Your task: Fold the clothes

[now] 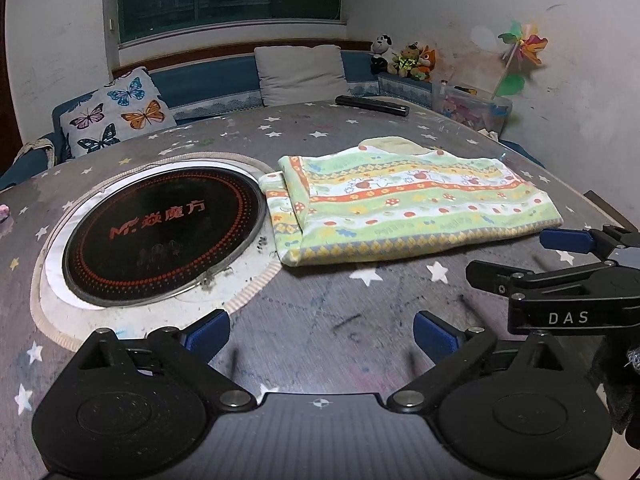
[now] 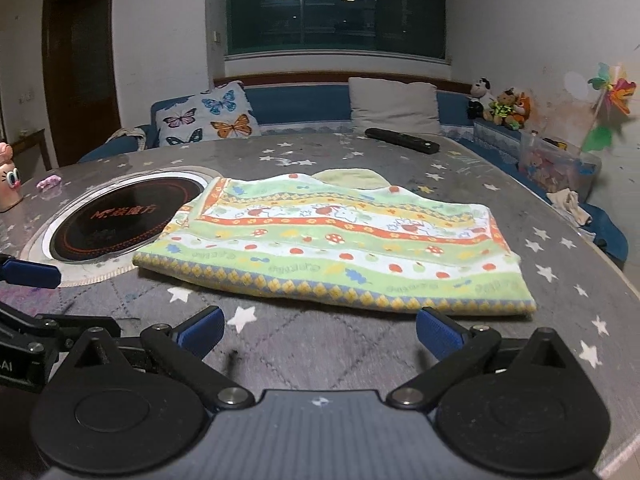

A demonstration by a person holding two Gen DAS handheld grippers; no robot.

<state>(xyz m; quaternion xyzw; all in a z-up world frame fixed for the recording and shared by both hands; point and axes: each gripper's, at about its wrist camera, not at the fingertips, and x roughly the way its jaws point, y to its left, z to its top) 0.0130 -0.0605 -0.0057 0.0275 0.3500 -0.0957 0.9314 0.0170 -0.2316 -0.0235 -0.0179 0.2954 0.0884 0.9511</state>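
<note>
Green/orange/white striped cloth point(image 2: 332, 240), mushroom + apple print, lies folded flat on grey star-print table cover point(image 2: 320, 344). Roughly rectangular stack, several layers; left side shows a lower layer sticking out past the top one in left wrist view. Pale yellow-green flap pokes out at far edge.

L gripper point(image 1: 322, 330): jaws wide apart, nothing between them, blue pads over bare table, short of the cloth's near edge. R gripper point(image 2: 320, 330): jaws wide too, nothing between; right pad sits just at the cloth's near edge, can't tell if touching. Both grippers side by side, near each other; each one's fingers show in the other's cam.

Round black induction hob point(image 1: 164, 236) w/ red ring + lettering sunk into table, just left of cloth; cloth's left edge overlaps its pale surround.

Black remote point(image 2: 402, 140) at far side of table, well apart from cloth. Bkgd: butterfly cushion point(image 1: 116, 110), grey cushion point(image 2: 394, 106), plush toys point(image 1: 404, 58), pinwheel point(image 1: 524, 46), dark window point(image 2: 336, 4).
</note>
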